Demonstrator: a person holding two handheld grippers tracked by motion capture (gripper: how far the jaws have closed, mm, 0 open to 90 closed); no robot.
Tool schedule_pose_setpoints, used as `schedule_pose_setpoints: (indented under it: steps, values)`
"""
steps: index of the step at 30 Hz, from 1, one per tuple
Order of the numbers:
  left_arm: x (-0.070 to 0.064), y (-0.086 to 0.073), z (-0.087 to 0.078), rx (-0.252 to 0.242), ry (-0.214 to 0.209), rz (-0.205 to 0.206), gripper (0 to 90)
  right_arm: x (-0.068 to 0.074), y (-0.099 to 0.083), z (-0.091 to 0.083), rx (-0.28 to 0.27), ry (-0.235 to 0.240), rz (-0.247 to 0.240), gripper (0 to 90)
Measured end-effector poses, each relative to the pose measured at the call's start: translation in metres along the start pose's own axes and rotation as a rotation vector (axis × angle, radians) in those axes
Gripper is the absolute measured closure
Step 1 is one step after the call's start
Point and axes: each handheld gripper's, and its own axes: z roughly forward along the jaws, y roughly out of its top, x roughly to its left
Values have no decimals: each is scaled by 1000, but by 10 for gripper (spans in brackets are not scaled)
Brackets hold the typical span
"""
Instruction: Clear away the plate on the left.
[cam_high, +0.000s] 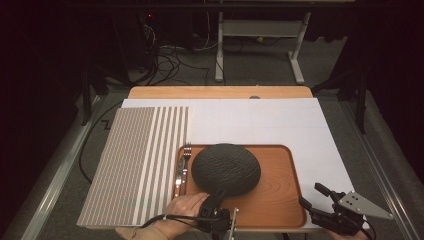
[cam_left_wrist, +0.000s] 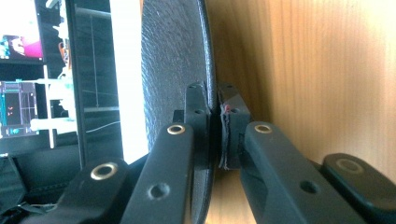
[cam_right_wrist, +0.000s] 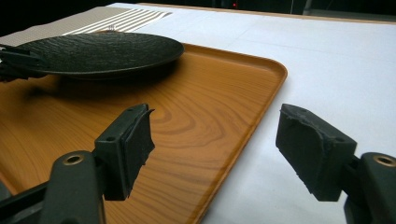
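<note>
Black plate (cam_high: 226, 169) on wooden tray (cam_high: 280, 200), left gripper (cam_high: 216, 200) jaws clamping its rim, right gripper (cam_high: 315, 196) jaws apart.

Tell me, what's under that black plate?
The wooden tray lies under the black plate, whose near rim the left tongs pinch. Whatever sits beneath the plate's middle is covered.

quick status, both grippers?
Left gripper: shut on the plate rim.
Right gripper: open, holding nothing, at the tray corner.
</note>
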Motion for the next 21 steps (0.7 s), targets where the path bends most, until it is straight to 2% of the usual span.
schedule_pose_setpoints:
  steps: [9,10,14,17,21]
  values:
    - [-7,5,0,-13,-1,13,809,0,0,0,3,3,0,273]
    - [-6,6,-1,-11,0,28,808,1,0,0,3,2,0,273]
    - [-8,7,-2,-27,-3,16,796,1,0,0,3,3,0,273]
    - [-9,9,-2,-47,-22,18,787,1,0,1,4,3,-2,273]
    - [-10,12,-1,-50,-31,8,771,1,0,0,3,3,-2,273]
